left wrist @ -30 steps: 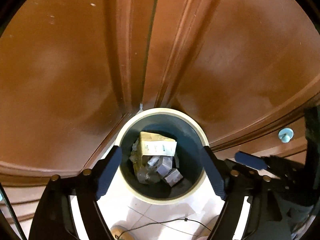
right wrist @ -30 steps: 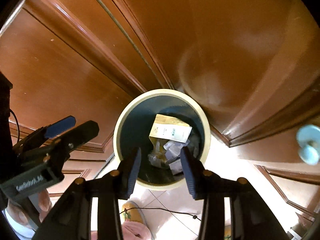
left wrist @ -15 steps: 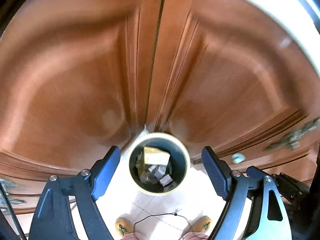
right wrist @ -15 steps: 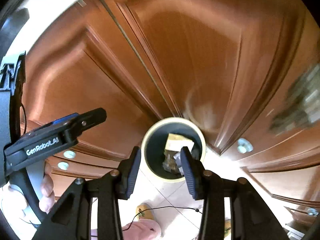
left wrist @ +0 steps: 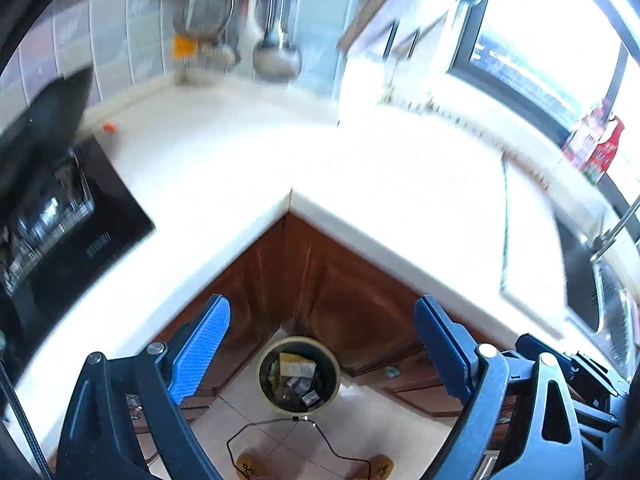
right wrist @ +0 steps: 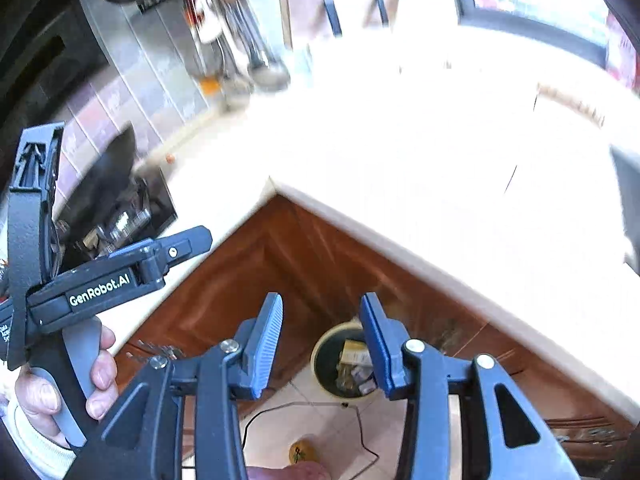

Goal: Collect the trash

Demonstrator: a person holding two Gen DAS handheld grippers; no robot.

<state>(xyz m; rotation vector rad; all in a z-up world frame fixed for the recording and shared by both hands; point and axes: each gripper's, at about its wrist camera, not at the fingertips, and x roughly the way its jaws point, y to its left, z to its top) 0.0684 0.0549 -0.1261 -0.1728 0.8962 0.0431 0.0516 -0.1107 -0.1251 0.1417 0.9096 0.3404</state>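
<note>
A round cream-rimmed trash bin [left wrist: 298, 380] stands on the tiled floor in the corner of the brown cabinets, far below both grippers. It holds a yellow box and several crumpled wrappers. It also shows in the right wrist view [right wrist: 344, 364], partly behind a finger. My left gripper [left wrist: 322, 344] is wide open and empty, high above the bin. My right gripper [right wrist: 322, 340] is open and empty. The left gripper body [right wrist: 100, 284] shows at the left of the right wrist view, held by a hand.
A white L-shaped countertop [left wrist: 248, 160] wraps the corner. A black cooktop [left wrist: 60, 220] lies at left, a sink [left wrist: 600, 292] at right. Utensils [left wrist: 276, 52] hang on the tiled wall. A small orange item [left wrist: 109, 127] lies on the counter. A cable [left wrist: 280, 432] trails on the floor.
Both grippers have risen from just above the bin to above counter height. The bin now looks small and the countertop has come into view. Both stay open and empty.
</note>
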